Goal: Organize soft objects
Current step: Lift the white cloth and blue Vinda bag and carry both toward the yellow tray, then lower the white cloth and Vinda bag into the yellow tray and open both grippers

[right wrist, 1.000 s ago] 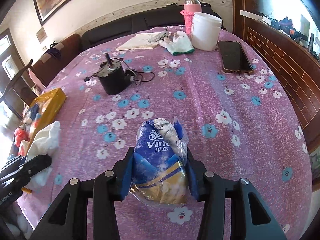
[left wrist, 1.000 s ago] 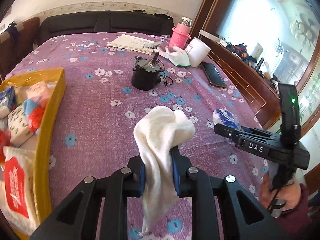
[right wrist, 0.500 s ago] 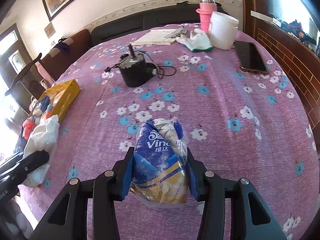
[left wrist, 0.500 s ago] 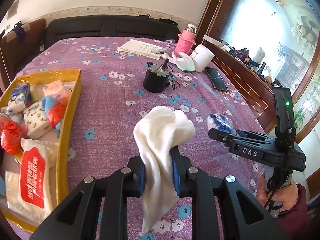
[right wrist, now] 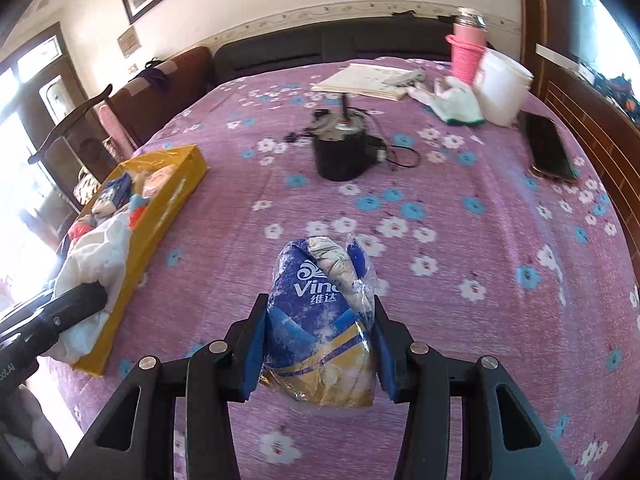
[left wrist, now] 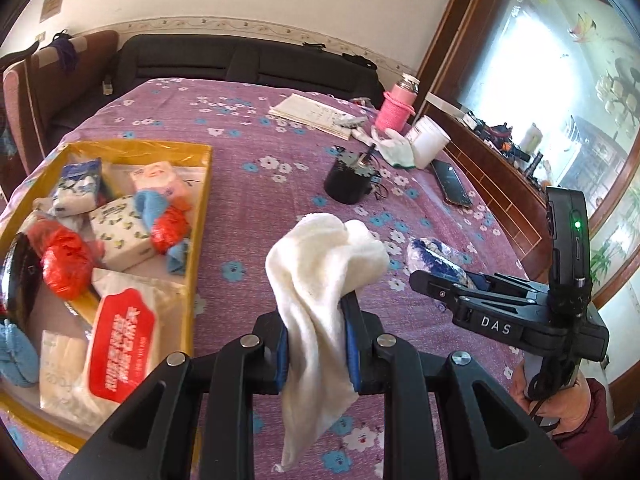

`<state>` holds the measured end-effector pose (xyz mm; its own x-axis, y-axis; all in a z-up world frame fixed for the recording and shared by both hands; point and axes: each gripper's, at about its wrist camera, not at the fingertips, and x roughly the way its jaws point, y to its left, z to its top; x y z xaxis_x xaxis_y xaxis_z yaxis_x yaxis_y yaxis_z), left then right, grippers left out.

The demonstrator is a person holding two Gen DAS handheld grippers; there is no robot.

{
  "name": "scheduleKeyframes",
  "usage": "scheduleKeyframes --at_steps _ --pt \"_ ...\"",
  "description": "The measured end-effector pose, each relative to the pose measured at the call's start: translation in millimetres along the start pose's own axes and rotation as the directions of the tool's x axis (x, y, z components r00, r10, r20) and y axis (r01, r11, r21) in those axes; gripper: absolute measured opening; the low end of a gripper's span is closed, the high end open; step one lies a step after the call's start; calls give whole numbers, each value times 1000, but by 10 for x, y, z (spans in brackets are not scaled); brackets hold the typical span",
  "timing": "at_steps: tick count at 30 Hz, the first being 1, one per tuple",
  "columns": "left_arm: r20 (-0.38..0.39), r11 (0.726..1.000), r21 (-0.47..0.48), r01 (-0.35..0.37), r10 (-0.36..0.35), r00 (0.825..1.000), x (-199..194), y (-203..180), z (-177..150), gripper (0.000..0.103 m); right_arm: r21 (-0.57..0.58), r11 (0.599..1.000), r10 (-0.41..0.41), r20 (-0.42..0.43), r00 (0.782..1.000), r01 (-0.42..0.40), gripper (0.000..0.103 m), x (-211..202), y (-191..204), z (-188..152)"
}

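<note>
My left gripper [left wrist: 316, 344] is shut on a white cloth [left wrist: 320, 280] that bulges above the pads and hangs below them, just right of the yellow tray [left wrist: 198, 216]. The tray holds tissue packs, red bags and blue cloths. My right gripper [right wrist: 320, 344] is shut on a blue and gold tissue pack [right wrist: 320, 320], held over the purple flowered tablecloth. In the left wrist view that right gripper [left wrist: 416, 276] sits at the right with the pack's blue end [left wrist: 432, 256] showing. The right wrist view has the white cloth [right wrist: 96, 256] at its left edge, beside the tray [right wrist: 160, 216].
A black motor with a cord [right wrist: 340, 152] stands mid-table. Farther back lie papers [right wrist: 368, 78], a white glove [right wrist: 456, 102], a white tub [right wrist: 502, 88], a pink bottle [right wrist: 466, 50] and a phone [right wrist: 550, 152]. A wooden ledge runs along the right. A person's hand [left wrist: 560, 404] holds the right gripper's handle.
Both grippers have moved left toward the yellow tray, which now fills more of the left wrist view. Their grips on the cloth and the tissue pack are unchanged.
</note>
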<state>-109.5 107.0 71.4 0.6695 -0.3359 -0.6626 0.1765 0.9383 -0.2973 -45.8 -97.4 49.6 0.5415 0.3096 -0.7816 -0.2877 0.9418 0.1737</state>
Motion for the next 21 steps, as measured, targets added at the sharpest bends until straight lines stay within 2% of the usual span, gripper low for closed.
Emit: scheduleKeyframes --at_steps 9,21 --pt "39 998 -55 -14 16 999 -185 307 3 21 -71 997 37 -14 999 -38 50 123 439 81" --pt "70 983 -172 -57 70 995 -342 918 2 21 -166 983 70 -40 997 -76 50 318 1016 190"
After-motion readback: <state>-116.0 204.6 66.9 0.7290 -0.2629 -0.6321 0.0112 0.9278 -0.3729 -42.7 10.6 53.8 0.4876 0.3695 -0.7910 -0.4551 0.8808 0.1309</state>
